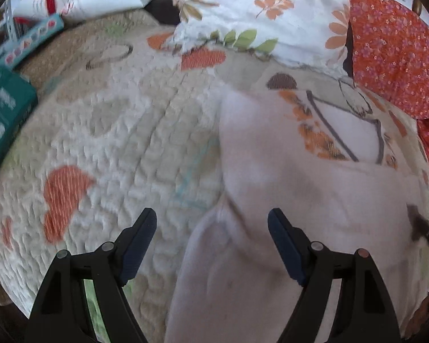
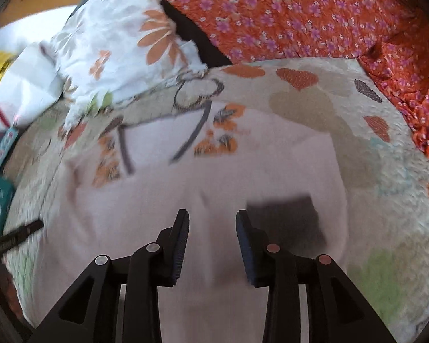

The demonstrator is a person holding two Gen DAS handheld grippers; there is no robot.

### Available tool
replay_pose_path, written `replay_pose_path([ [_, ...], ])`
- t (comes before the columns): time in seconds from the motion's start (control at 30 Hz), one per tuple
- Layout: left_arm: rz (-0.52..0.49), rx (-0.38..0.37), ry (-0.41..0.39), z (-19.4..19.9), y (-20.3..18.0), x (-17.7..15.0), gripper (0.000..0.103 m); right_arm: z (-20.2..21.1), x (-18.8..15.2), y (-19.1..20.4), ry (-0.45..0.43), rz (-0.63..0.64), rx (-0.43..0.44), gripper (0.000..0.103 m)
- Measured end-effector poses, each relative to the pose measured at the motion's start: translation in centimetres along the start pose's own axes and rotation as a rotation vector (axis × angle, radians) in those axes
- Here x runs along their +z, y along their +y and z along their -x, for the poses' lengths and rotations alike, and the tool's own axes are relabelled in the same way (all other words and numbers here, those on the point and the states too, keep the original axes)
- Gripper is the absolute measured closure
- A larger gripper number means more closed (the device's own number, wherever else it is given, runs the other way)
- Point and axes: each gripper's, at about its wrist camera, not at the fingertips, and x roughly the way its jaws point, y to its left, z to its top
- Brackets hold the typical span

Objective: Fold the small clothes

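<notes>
A pale pink small garment (image 1: 271, 200) lies spread flat on a quilted cream bedspread (image 1: 123, 143) printed with orange hearts. At the garment's far end is a patch with grey lines and orange shapes (image 2: 163, 137). My left gripper (image 1: 211, 217) hangs open and wide over the garment's left edge, with one finger above the quilt and the other above the cloth. My right gripper (image 2: 213, 215) is partly open over the middle of the garment (image 2: 186, 183), with only cloth showing below the gap. Neither gripper holds anything. Both views are blurred.
A white pillow with orange flowers (image 1: 257, 8) and an orange cloth with purple flowers (image 2: 300, 14) lie at the far side of the bed. A teal box (image 1: 3, 114) sits at the left. A black strap-like thing (image 2: 17, 234) lies beside the garment.
</notes>
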Motion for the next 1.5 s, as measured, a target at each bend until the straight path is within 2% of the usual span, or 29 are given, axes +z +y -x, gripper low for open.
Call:
replay_pose_path([
  [0.13,0.095,-0.059,0.094,-1.1,2.3,-1.8,0.024,-0.9,-3.7,0.1,0.08,0.05,-0.033,0.065],
  [0.2,0.1,-0.065,0.078,-0.4,2.9,-2.6,0.024,-0.5,-4.9,-0.1,0.07,0.048,-0.035,0.064],
  [0.27,0.094,-0.069,0.079,0.0,3.0,-3.3,0.024,-0.1,-5.9,-0.3,0.098,0.041,-0.032,0.055],
  [0.3,0.099,-0.082,0.085,0.2,3.2,-3.8,0.024,0.2,-6.3,-0.5,0.095,0.037,-0.027,0.054],
  [0.5,0.068,-0.104,0.073,1.9,3.4,-6.6,0.025,2.9,-9.4,-2.0,0.091,0.036,-0.003,0.054],
  [0.6,0.049,-0.106,0.057,2.6,3.3,-8.0,0.03,4.2,-10.7,-2.8,0.087,0.023,0.003,0.054],
  [0.67,0.041,-0.111,0.047,3.3,3.4,-9.2,0.034,5.2,-11.3,-3.5,0.081,-0.004,0.019,0.054],
  [0.77,0.041,-0.14,0.039,4.1,3.7,-11.2,0.036,7.6,-12.2,-5.4,0.021,-0.094,0.052,0.054],
  [0.87,0.089,-0.199,0.053,4.8,4.9,-13.1,0.036,9.3,-12.8,-8.0,-0.019,-0.186,0.011,0.052],
  [1.0,0.202,-0.306,0.075,5.5,7.4,-14.4,0.036,8.9,-14.0,-11.1,0.036,-0.299,-0.037,0.05],
  [1.1,0.268,-0.352,0.102,5.5,8.9,-15.2,0.036,9.0,-14.6,-12.0,0.041,-0.353,0.035,0.05],
  [1.23,0.263,-0.362,0.121,5.4,8.5,-16.6,0.038,8.4,-15.7,-12.1,0.097,-0.409,0.227,0.05],
  [1.33,0.234,-0.358,0.14,5.4,7.6,-17.9,0.051,8.6,-16.7,-12.0,0.107,-0.429,0.283,0.049],
  [1.4,0.235,-0.348,0.148,5.4,7.2,-19.0,0.053,8.6,-17.3,-12.0,0.126,-0.455,0.335,0.049],
  [1.5,0.257,-0.363,0.177,5.2,7.2,-20.3,0.063,8.7,-18.5,-11.7,0.138,-0.469,0.371,0.049],
])
